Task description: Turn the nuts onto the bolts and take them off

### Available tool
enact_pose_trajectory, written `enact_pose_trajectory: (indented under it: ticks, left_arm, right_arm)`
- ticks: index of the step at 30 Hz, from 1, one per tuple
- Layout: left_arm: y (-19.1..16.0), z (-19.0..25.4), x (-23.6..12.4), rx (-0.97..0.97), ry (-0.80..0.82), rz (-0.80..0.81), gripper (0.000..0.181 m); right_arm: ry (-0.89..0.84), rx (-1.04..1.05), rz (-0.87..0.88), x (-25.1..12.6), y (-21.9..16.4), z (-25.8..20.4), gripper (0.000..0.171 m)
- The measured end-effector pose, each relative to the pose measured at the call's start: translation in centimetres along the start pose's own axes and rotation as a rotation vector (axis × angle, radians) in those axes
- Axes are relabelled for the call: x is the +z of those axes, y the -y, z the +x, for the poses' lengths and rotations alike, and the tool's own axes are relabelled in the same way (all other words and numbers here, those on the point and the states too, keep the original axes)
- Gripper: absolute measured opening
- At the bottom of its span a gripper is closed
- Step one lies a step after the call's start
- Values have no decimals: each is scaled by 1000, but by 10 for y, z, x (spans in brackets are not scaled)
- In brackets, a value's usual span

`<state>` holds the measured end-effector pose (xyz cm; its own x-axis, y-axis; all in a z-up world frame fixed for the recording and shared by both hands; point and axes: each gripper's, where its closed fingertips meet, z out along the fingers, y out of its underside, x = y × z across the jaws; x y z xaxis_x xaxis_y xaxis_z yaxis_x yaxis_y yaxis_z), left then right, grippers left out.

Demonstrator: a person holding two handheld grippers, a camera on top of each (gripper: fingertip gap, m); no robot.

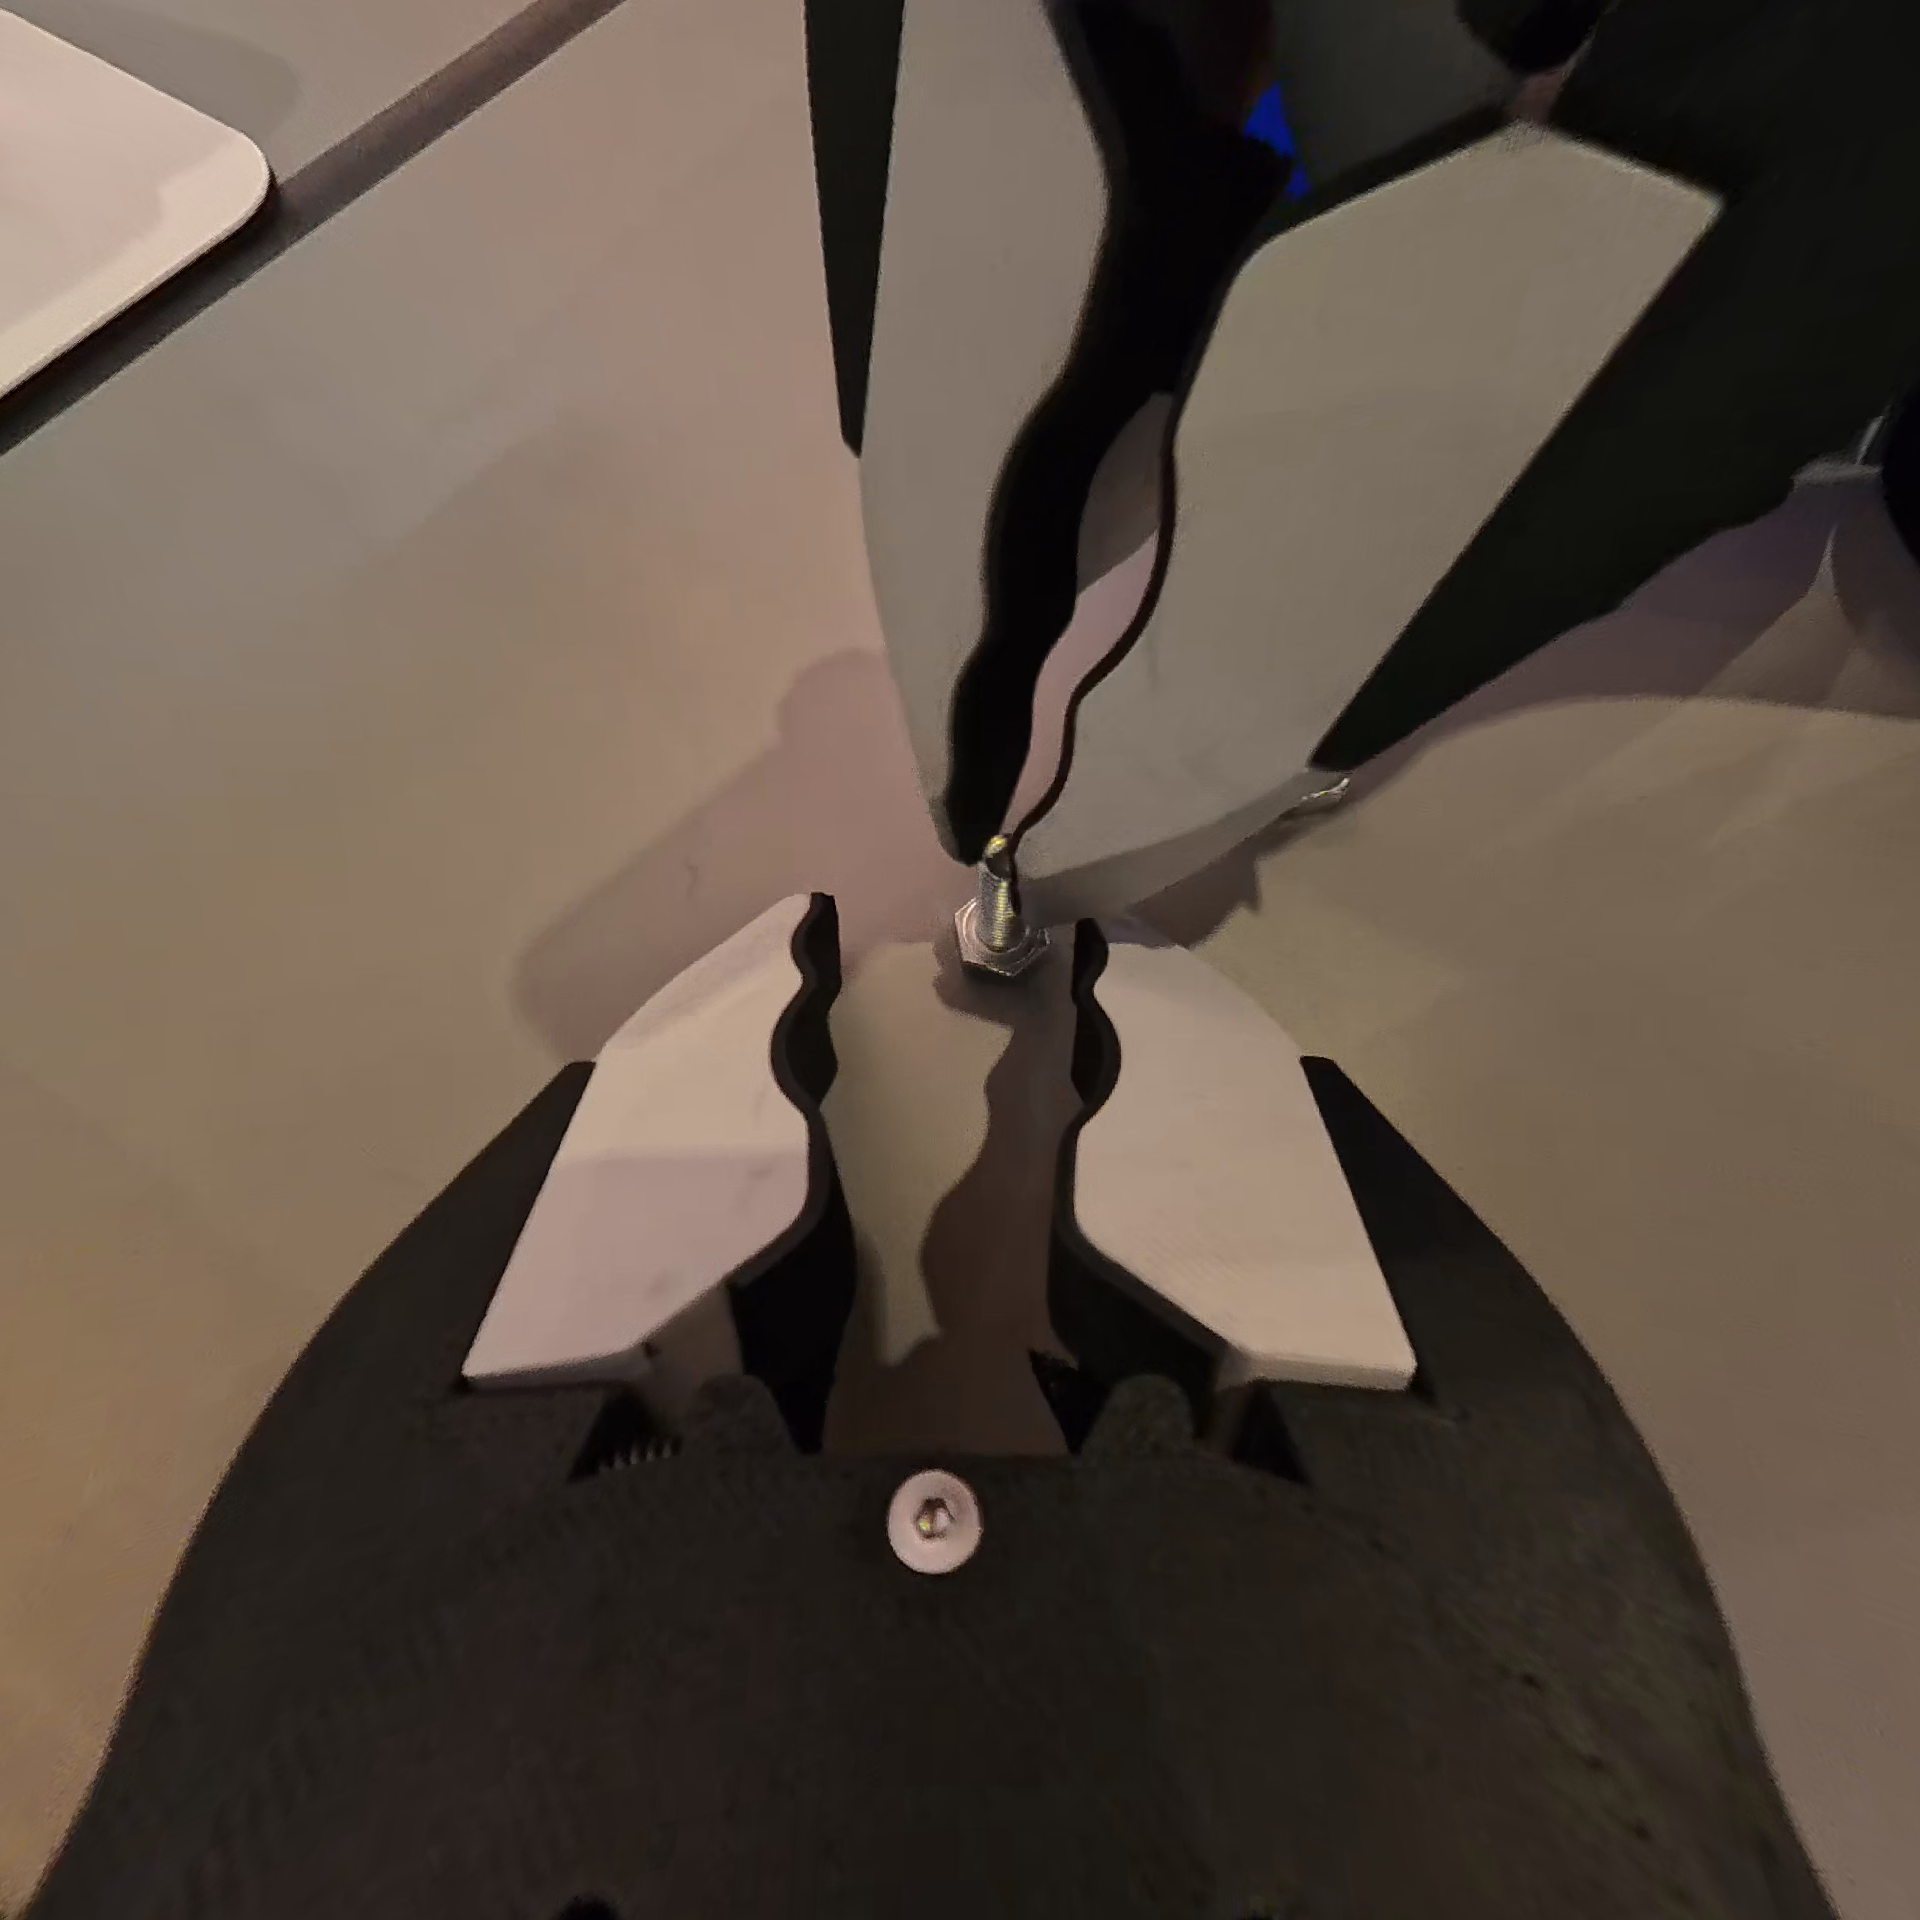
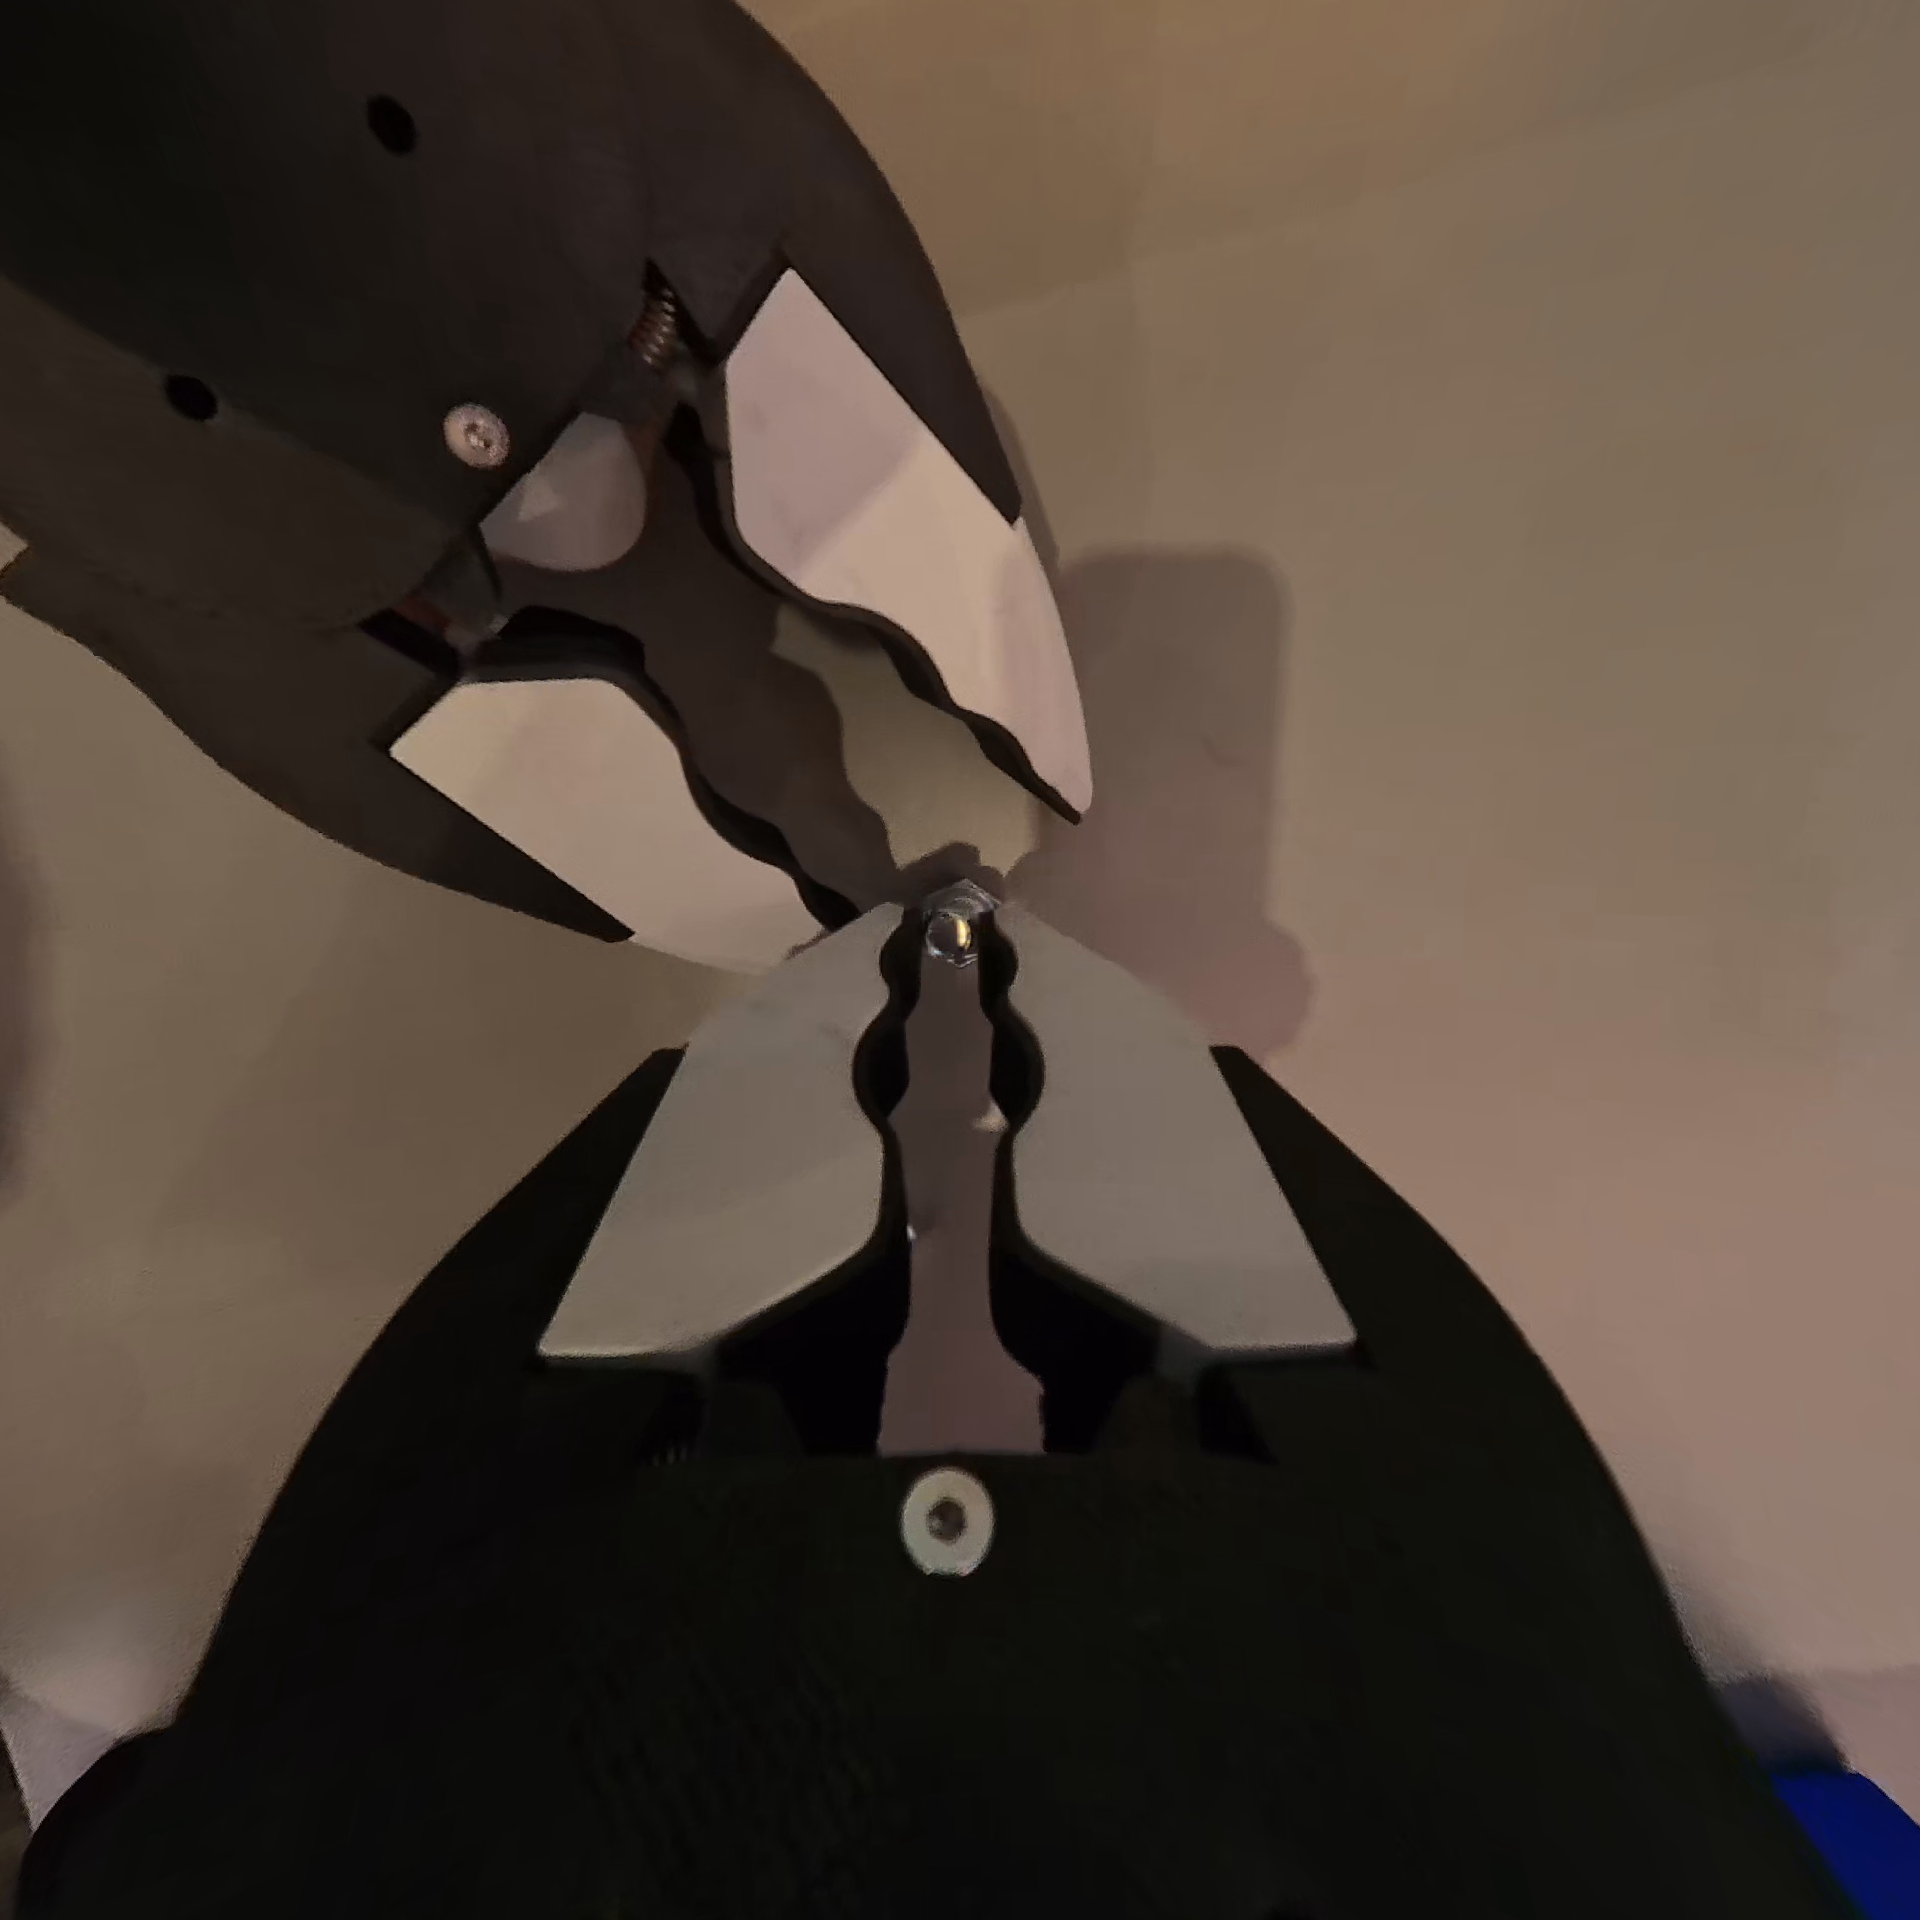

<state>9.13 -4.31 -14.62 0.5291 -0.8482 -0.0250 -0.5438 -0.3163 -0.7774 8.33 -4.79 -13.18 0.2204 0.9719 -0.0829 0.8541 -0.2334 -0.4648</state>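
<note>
Both grippers are nose to nose over a plain beige table (image 1: 364, 831), w/ one small bolt between them.

Right gripper (image 1: 1003, 831) comes down from the top of the left wrist view, white fingers w/ wavy black pads. Its tips are pinched tight on the upper end of the bolt (image 1: 1000, 904); only a thin dark line shows between the pads there. In the right wrist view the right gripper (image 2: 951, 935) has the shiny end of the bolt (image 2: 951, 933) sitting right in the first notch between its tips, gap further back is narrow. So it's clamped on the bolt.

Bolt is silver, threaded, slightly tilted. A hex nut (image 1: 1000, 945) sits on the lower end of the thread, just above the table afaict; can't tell if it's touching the surface. In the right view the nut (image 2: 961, 894) is only a sliver peeking out behind the bolt.

Left gripper (image 1: 956, 925) is spread fairly wide, holding nothing. Its right tip is just beside the nut, left tip further off. From the right wrist view the left gripper (image 2: 935, 852) comes in from upper left, jaws apart on either side of the nut area, not closed on it.

White rounded pad/board thing (image 1: 114, 197) at the far left corner, well apart from the action. Bit of blue (image 2: 1849, 1808) bottom right of the right view, too blurry to tell what.
</note>
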Motion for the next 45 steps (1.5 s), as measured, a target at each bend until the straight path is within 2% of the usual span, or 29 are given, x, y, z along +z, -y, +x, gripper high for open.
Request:
enact_pose_trajectory:
  ticks: [6, 10, 13, 18, 24, 29, 37, 42, 45]
  left_arm:
    - [7, 6, -2, -9, -38, 43, 45]
    - [17, 14, -7, -63, -105, 99, 40]
    - [24, 19, -12, -132, -200, 145, 34]
    - [33, 36, -23, -252, -425, 194, 12]
    - [38, 42, -30, -374, -585, 211, 13]
    - [39, 40, -34, -359, -579, 221, 14]
    - [43, 41, -40, -382, -617, 251, 25]
    - [41, 48, -39, -301, -599, 234, 12]
    - [42, 50, -42, -297, -616, 230, 11]
  right_arm:
    - [18, 65, 23, -8, 1, 5, 11]
    - [113, 149, 84, -27, 6, -2, 10]
    - [179, 185, 95, -36, 7, -11, 10]
    - [212, 174, 96, -39, 10, -21, 10]
    - [227, 174, 114, -46, 12, -23, 10]
    - [231, 171, 130, -48, 15, -24, 10]
    - [284, 181, 168, -56, 18, -31, 10]
    - [291, 193, 172, -58, 18, -30, 10]
    - [300, 183, 179, -60, 18, -31, 10]
